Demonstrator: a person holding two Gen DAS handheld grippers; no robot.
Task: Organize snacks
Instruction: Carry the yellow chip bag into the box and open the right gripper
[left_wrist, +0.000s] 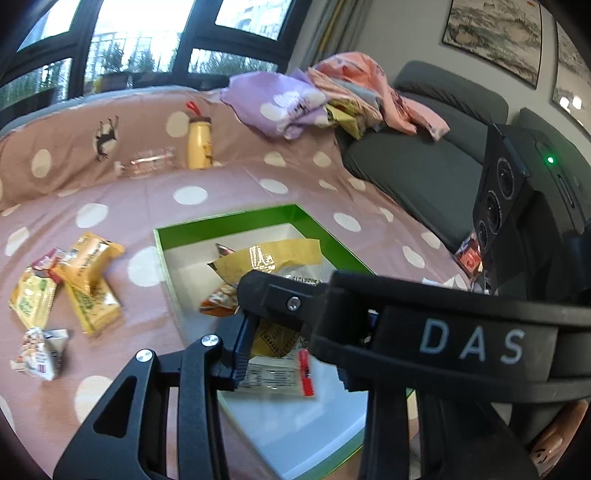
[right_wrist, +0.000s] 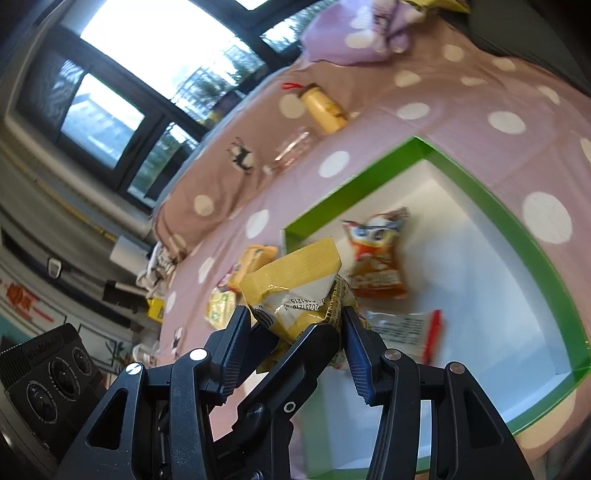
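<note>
Two grippers work over the green box (right_wrist: 491, 199). We see the right gripper (right_wrist: 291, 325) partly closed, clamped on a yellow snack packet (right_wrist: 295, 280) above the box's near-left corner. Our left gripper (left_wrist: 291, 354) is crossed by the right one, so we cannot tell its state.

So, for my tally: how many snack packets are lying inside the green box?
2: an orange packet near the far wall and a clear red-edged packet closer in. The yellow packet gripped by the right tongs hangs above the box; the tongs may hide others.
</note>
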